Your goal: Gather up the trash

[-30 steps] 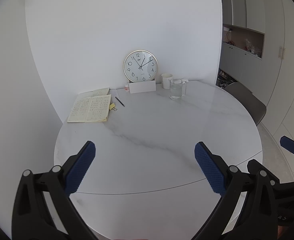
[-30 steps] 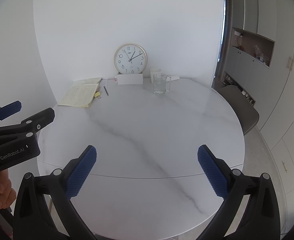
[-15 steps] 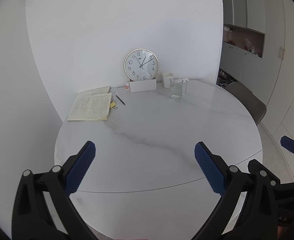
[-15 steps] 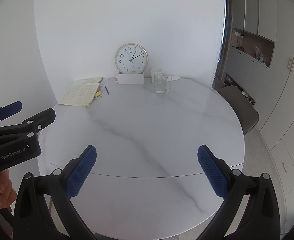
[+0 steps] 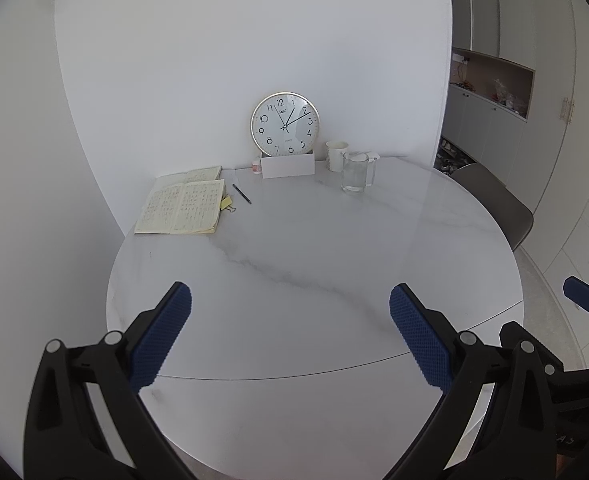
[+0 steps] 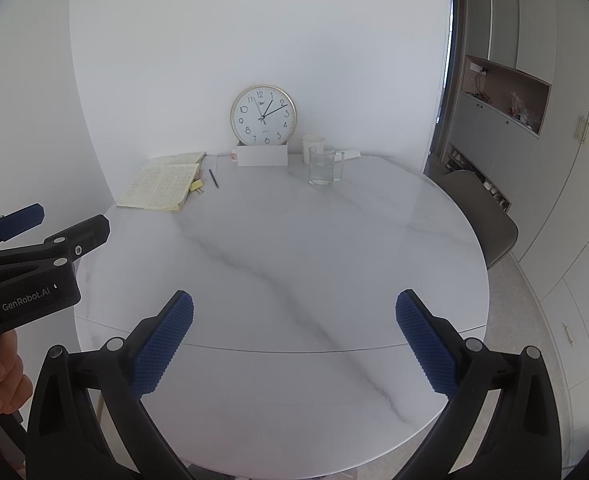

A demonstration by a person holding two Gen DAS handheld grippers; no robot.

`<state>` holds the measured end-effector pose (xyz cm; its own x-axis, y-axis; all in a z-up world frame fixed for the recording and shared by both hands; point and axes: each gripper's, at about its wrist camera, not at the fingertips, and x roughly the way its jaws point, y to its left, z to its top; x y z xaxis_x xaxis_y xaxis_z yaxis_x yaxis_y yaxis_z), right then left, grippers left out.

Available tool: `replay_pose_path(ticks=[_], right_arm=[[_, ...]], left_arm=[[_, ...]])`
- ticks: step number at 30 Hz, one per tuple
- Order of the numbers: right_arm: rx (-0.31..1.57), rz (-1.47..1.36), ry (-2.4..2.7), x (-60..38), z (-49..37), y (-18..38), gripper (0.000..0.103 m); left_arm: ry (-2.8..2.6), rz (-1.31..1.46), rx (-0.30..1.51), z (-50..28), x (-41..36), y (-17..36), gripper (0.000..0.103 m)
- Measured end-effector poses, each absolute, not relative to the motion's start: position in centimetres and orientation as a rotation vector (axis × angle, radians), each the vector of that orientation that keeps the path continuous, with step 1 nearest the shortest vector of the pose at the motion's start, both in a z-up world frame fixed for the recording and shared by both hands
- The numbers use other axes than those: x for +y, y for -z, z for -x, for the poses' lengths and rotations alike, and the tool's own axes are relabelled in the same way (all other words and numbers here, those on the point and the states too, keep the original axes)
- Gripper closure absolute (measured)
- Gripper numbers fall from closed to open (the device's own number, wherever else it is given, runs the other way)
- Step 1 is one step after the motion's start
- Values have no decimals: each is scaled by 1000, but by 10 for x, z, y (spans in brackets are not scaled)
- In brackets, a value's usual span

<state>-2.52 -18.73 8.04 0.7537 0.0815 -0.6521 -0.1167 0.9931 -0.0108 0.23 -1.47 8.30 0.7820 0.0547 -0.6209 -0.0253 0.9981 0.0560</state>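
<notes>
A round white marble table [image 6: 334,240] stands against a white wall, with a grey chair [image 6: 490,216] at its right edge. Along the far edge stand a gold-rimmed wall clock [image 6: 263,115], numbered 1 to 12, and a blank white card [image 6: 262,156] propped before it. At the far left edge lies an open notebook [image 6: 158,186] with handwriting too small to read, with a pen [image 6: 213,178] beside it. Right of the card stand a white paper cup [image 6: 312,146] and a clear glass mug [image 6: 323,166]. The left gripper [image 5: 290,332], marked "GenRobot.AI", and the right gripper [image 6: 294,340] hover over the near edge, fingers spread wide, holding nothing. No trash item can be identified with certainty.
</notes>
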Motion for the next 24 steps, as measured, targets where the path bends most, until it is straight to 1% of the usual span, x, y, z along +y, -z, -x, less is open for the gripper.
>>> replay_pose_path(ticks=[15,24], right_arm=[[715,57,-113,-185,26,-79,2],[716,58,-114,-184,25,-79,2]], left_arm=[[-46,-43,647,2,-15,-82,8],[-30,-35,672,-2,-15,-83,8]])
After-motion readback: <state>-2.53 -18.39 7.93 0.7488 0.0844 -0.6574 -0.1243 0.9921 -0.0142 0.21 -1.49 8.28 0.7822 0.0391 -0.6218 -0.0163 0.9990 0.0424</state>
